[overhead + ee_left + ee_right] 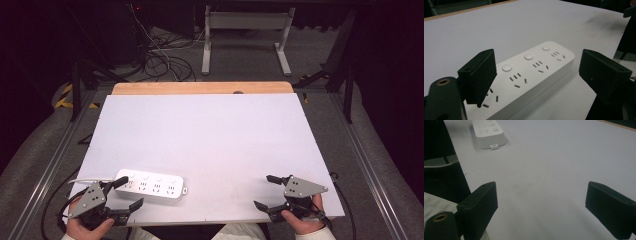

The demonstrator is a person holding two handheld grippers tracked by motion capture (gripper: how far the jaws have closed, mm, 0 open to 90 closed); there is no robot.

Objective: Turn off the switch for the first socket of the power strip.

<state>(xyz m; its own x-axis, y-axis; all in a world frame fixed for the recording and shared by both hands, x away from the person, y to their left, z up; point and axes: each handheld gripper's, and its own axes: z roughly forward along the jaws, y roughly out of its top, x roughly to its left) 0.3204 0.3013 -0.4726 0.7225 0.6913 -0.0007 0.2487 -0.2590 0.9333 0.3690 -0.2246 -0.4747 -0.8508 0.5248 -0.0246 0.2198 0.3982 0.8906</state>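
A white power strip (150, 184) with several sockets and round buttons lies flat near the table's front left. My left gripper (125, 193) is open at the strip's left end, its jaws standing either side of that end (531, 72) without touching it. At the front right my right gripper (269, 191) is open over bare table, nothing between its jaws. Far off at the upper left of the right gripper view lies the strip's other end (489, 133).
The white table top (210, 140) has a wooden strip along its far edge (200, 88). Metal rails run down both sides. On the floor beyond are cables (160, 55) and a white desk frame (245, 35). A person's lap shows at the front edge.
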